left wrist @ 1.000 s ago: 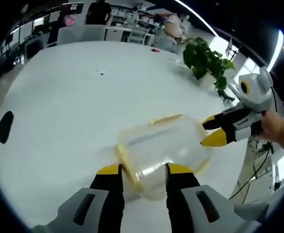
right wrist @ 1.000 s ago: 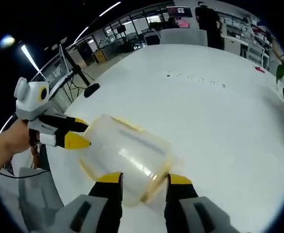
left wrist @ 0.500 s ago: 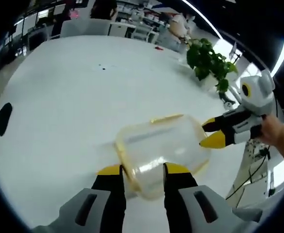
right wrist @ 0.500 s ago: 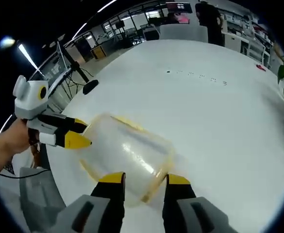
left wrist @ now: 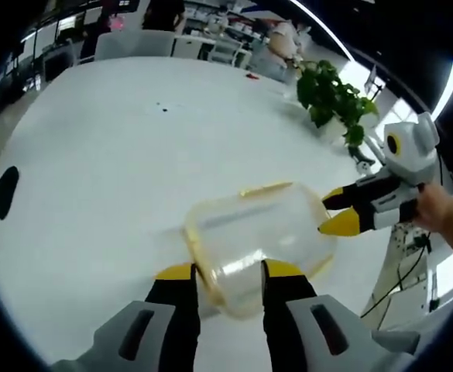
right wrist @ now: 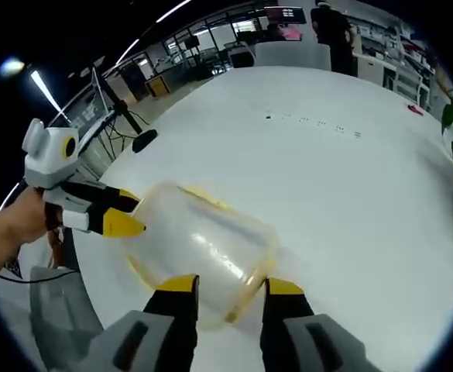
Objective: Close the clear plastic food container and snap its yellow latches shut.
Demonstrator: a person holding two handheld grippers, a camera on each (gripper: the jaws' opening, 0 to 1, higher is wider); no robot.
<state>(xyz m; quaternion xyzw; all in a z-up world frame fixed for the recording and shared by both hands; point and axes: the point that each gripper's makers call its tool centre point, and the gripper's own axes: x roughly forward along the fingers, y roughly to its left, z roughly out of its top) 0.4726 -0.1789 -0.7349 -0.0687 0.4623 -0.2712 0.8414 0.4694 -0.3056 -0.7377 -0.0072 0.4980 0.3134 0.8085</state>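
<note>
The container (left wrist: 259, 236) sits near the worktop's (left wrist: 110, 147) near edge, long axis running from one gripper to the other — the left gripper (left wrist: 224, 273) straddles one short end with jaws spread, the right gripper (right wrist: 224, 285) likewise spread at the opposite end.

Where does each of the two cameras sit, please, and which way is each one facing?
Left gripper view: rides on the left gripper, facing across the white table toward a potted plant; the container lies at its jaws, with the right gripper and a hand opposite.
Right gripper view: rides on the right gripper, facing the other way over the table; the left gripper and a hand are at the container's far end.
Shared: the container, the table and both grippers.
</note>
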